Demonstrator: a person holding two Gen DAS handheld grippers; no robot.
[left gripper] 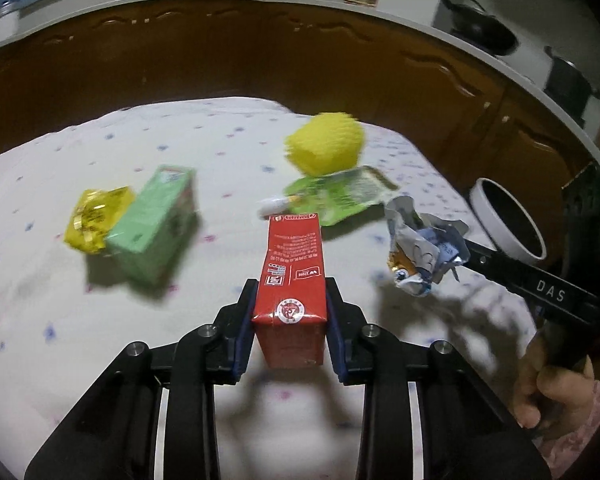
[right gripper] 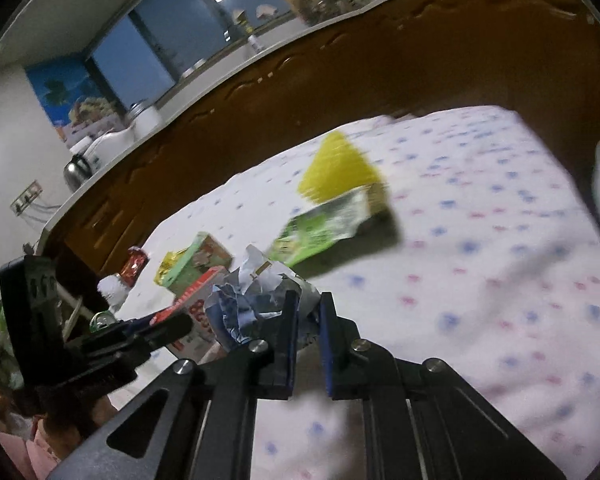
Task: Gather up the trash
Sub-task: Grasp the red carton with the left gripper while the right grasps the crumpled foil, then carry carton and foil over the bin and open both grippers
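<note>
My left gripper point(left gripper: 291, 292) is shut on a red drink carton point(left gripper: 292, 280), its blue pads pressing both sides and lifting it above the cloth. My right gripper point(right gripper: 309, 300) is shut on a crumpled silver-blue wrapper point(right gripper: 252, 300), which hangs off the table; from the left wrist the same wrapper point(left gripper: 420, 252) shows at the right gripper's tip. Still lying on the table are a green carton point(left gripper: 156, 224), a yellow foil wrapper point(left gripper: 94, 216), a green pouch point(left gripper: 340, 196) and a yellow spongy lump point(left gripper: 326, 146).
A white-rimmed dark bin point(left gripper: 508, 216) stands past the table's right edge. The table wears a white dotted cloth point(left gripper: 100, 320). A small white tube point(left gripper: 274, 204) lies by the pouch. Brown cabinets point(left gripper: 260, 52) run behind. A hand point(left gripper: 548, 392) holds the right gripper.
</note>
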